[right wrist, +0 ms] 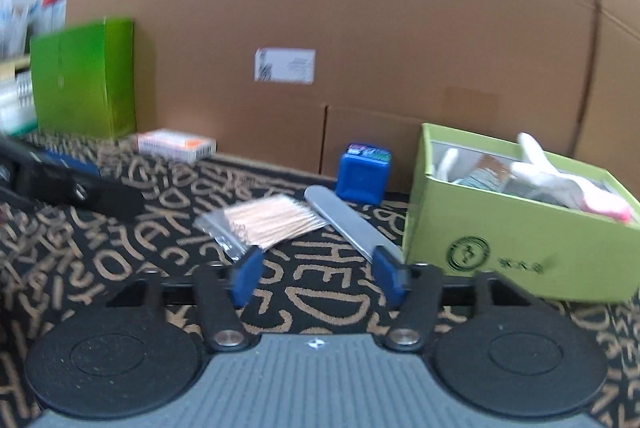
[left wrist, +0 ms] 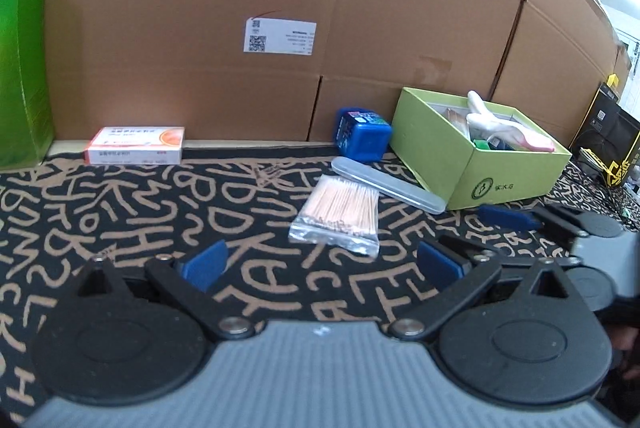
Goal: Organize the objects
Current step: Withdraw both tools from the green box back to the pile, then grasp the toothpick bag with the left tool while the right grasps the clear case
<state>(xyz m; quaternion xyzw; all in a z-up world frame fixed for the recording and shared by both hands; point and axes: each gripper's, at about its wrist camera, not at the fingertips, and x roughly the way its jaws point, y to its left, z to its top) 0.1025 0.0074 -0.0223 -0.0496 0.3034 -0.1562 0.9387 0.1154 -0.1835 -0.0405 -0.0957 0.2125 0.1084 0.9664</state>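
Observation:
A clear bag of cotton swabs [left wrist: 338, 214] [right wrist: 266, 218] lies on the patterned cloth. Beside it lie a grey slim case [left wrist: 386, 184] [right wrist: 350, 224], a blue square box [left wrist: 362, 134] [right wrist: 363, 172] and a white and orange medicine box [left wrist: 136, 145] [right wrist: 176, 145]. A light green open box [left wrist: 500, 176] [right wrist: 520, 244] holds white gloves and several items. My left gripper [left wrist: 322, 266] is open and empty, short of the swab bag. My right gripper [right wrist: 318, 278] is open and empty, near the slim case's end; it also shows in the left wrist view [left wrist: 472, 240].
Large cardboard boxes [left wrist: 280, 8] [right wrist: 360, 28] wall off the back. A tall green box [left wrist: 22, 72] [right wrist: 84, 76] stands at the far left. A black and yellow box [left wrist: 608, 136] sits at the far right.

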